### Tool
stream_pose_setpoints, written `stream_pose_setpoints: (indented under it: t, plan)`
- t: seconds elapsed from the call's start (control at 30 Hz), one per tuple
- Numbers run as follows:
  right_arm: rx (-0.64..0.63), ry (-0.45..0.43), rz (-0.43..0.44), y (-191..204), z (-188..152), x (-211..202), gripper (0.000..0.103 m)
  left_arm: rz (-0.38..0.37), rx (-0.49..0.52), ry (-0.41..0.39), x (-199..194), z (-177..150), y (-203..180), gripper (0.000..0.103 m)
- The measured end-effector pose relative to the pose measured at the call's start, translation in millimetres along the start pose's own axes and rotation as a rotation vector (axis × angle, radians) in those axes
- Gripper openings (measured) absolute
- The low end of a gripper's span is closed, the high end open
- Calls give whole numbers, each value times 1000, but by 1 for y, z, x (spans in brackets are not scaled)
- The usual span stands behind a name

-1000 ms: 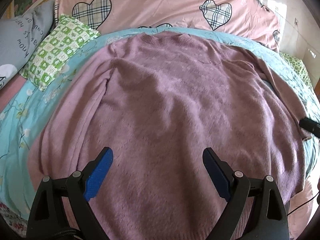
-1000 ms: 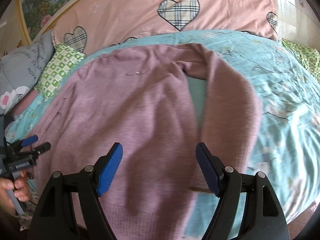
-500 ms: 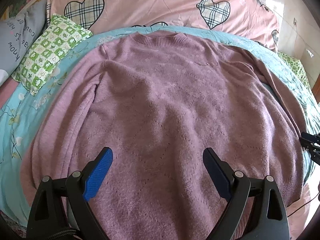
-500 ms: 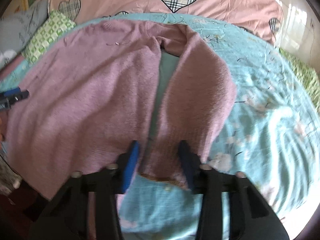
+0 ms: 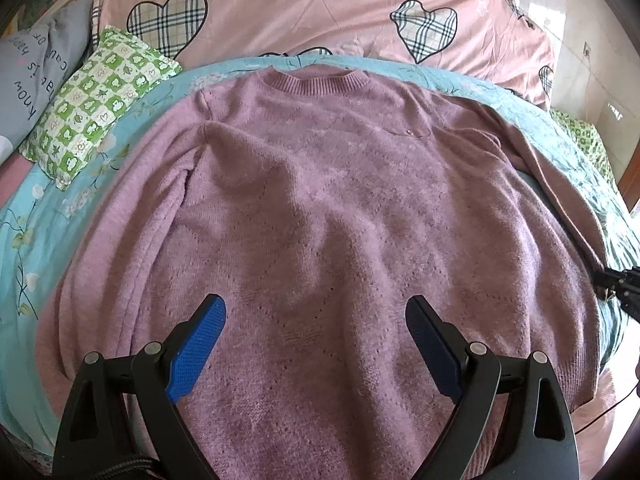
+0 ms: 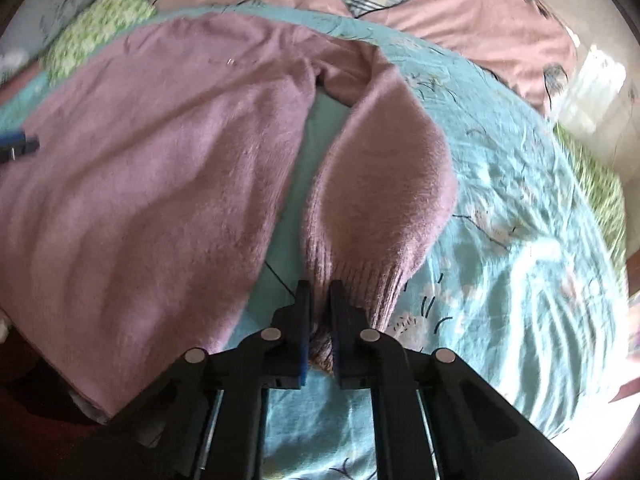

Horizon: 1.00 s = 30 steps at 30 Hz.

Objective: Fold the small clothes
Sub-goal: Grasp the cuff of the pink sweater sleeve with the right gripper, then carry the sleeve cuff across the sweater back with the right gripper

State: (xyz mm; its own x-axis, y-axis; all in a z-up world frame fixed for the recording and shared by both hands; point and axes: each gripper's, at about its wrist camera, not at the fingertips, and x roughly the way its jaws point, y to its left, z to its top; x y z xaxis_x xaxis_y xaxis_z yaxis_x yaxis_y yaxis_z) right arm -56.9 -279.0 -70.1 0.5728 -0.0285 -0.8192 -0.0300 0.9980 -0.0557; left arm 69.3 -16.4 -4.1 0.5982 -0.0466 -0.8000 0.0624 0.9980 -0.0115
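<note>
The sweater (image 5: 328,220) lies spread flat, front up, on the bed's teal sheet (image 5: 36,216), its ribbed collar (image 5: 316,80) at the far end from both claws.

The left claw (image 5: 316,336) hangs over the sweater's lower body with its blue pads (image 5: 196,344) spread wide and nothing between them. Ahead of it the knit runs up to the collar; to its left one sleeve lies along the body. Far to its right, at the frame's edge, the right claw's dark tip shows by the other sleeve.

The right claw (image 6: 319,320) is pressed together on the ribbed cuff (image 6: 360,280) of the sleeve (image 6: 380,168), the knit bunched between its fingers. From the cuff the sleeve runs straight ahead of the claw to the shoulder. A strip of teal sheet separates the sleeve from the sweater's body, which fills the area to the claw's left. To its right is bare sheet.

Beyond the collar lies a pink quilt (image 5: 304,12) with plaid hearts. Ahead and to the left of the left claw is a green checked pillow (image 5: 96,100), with a grey pillow (image 5: 32,76) further left.
</note>
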Motion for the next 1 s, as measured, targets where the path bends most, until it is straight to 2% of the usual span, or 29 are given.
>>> stream_pose_setpoints:
  t: [0.1,0.2,0.33,0.47,0.57,0.7,0.87,0.9,1.0]
  plan:
    - [152,-71,158,-13,11,-14,8,-5,-3,-3,1,0,0,92]
    - [216,-142,311,-7,33,-24,8,-16,-8,-13,0,4,1,92]
    - [225,-213,530,22,84,-24,7,-32,-28,-39,-5,16,12,92]
    - [188,-232,683,66,152,1,7,-69,-84,-61,-8,37,35,92]
    - [184,-199,784,103,200,31,8,-90,-128,-68,-5,53,55,92]
    - [183,-116,863,152,252,77,8,-96,-153,-72,8,78,80,92]
    - [219,2,960,205,288,139,8,-102,-180,-47,37,108,105,92]
    - [219,33,962,214,290,151,12,-105,-183,-40,46,115,109,92]
    - [220,103,897,219,287,172,15,-106,-170,-22,67,131,114,92]
